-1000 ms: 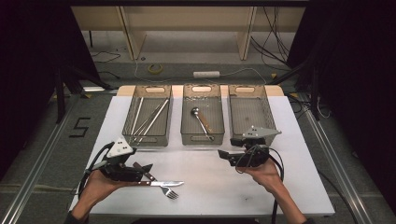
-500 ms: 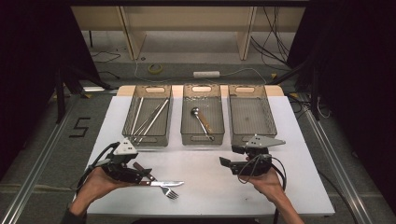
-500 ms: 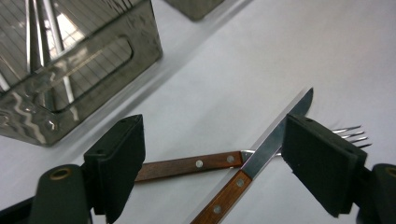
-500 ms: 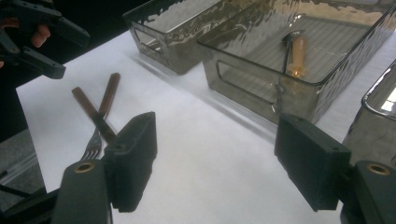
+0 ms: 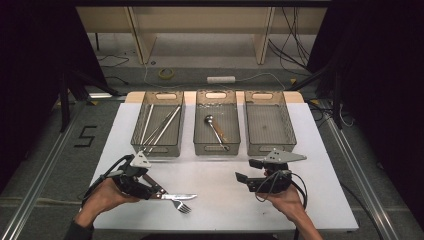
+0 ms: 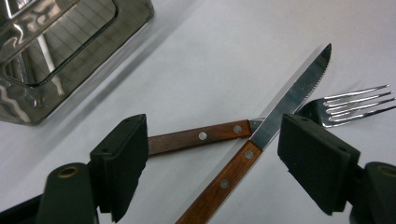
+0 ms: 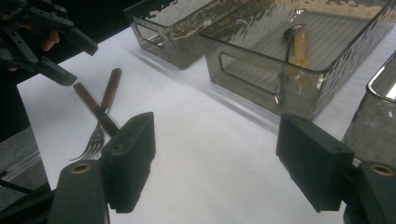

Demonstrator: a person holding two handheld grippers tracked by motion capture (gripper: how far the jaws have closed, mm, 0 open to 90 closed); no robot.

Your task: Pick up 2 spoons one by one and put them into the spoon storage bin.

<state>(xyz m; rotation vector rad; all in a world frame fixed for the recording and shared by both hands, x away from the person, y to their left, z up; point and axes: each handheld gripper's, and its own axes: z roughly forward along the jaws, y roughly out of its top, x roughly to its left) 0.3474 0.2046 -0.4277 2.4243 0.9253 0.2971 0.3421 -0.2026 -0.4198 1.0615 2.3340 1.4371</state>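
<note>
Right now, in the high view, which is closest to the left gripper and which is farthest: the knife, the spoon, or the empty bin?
From the left gripper:
1. Knife, on the table right at its jaws.
2. Spoon, in the middle bin, farther back.
3. Empty bin, far right of the row.

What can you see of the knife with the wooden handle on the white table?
The steak knife with a brown wooden handle has a serrated steel blade and metal rivets. It lies flat on the white table, crossing over the wooden-handled steel fork. It sits between the open pads of the left claw, which do not press on it.
</note>
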